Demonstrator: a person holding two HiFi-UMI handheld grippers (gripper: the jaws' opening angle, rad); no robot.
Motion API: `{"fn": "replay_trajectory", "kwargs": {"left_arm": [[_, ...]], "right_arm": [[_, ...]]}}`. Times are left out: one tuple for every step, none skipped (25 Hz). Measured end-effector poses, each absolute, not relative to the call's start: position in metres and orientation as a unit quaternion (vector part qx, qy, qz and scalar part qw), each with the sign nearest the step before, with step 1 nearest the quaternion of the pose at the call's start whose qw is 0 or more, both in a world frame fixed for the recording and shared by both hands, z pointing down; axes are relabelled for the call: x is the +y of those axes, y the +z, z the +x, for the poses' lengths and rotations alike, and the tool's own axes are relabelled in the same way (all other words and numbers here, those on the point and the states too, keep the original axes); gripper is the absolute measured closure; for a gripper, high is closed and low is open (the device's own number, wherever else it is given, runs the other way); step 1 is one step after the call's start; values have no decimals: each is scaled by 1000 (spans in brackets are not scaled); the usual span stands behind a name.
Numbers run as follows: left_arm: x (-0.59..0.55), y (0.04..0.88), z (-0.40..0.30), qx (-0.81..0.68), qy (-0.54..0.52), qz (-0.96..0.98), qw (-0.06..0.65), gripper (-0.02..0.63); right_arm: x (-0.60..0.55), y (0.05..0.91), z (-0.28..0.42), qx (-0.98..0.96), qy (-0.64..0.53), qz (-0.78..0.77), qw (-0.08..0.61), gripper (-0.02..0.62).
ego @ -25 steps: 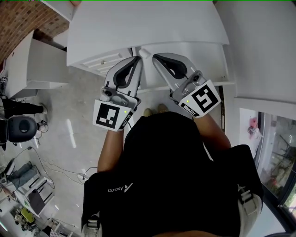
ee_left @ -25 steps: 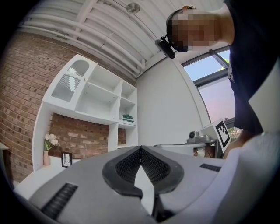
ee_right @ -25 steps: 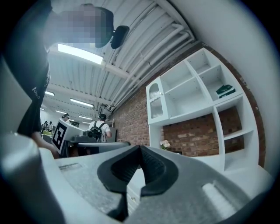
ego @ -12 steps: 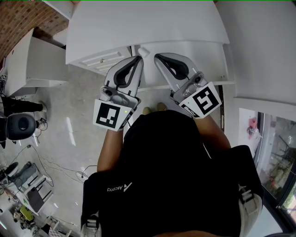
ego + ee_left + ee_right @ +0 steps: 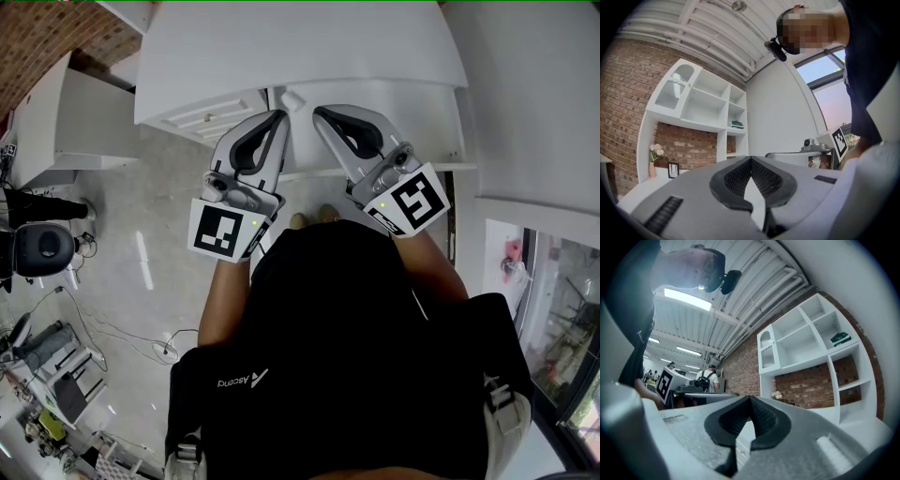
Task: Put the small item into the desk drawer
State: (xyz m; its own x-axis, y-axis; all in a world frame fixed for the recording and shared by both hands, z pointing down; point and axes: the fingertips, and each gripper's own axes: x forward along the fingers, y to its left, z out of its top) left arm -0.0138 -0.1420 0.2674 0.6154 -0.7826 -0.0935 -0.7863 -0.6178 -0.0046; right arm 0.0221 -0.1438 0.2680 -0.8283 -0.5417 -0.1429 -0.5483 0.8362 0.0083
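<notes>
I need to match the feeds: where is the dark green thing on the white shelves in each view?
Head view: not in it.
Left gripper view: the dark green thing lies just left of centre, in the shelves' right-hand column.
Right gripper view: it lies at upper right, also in the right-hand column.
Shared landmark: the flowers low down before the brick wall, in both gripper views only.

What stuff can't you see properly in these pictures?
- Small item: head view, maybe the white speck by the left gripper, too small to name.
- Drawer: head view, right gripper and left gripper cover the desk front.
- Green thing on the shelf: right gripper view, too small.
</notes>
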Motion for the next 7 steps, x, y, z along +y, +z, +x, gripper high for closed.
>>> {"fn": "replay_trajectory", "kwargs": {"left_arm": [[-142, 269, -15, 437, 38, -898, 21, 607], [-142, 270, -15, 438, 36, -898, 20, 607], [-142, 271, -16, 438, 35, -898, 20, 607], [-142, 271, -15, 439, 35, -898, 20, 607], [-142, 271, -15, 439, 36, -897, 20, 607], [-142, 271, -14, 440, 37, -897, 21, 607], [-142, 270, -13, 440, 40, -897, 22, 607]], "right_arm": [[-144, 268, 22, 956, 24, -285, 67, 595], [-145, 268, 22, 956, 24, -286, 67, 595], [-145, 269, 22, 956, 24, -286, 67, 595], [-146, 269, 22, 956, 24, -286, 67, 595], [-146, 269, 23, 956, 24, -286, 67, 595], [-146, 270, 24, 956, 24, -286, 67, 595], [-146, 270, 24, 956, 24, -286, 67, 595]]}}
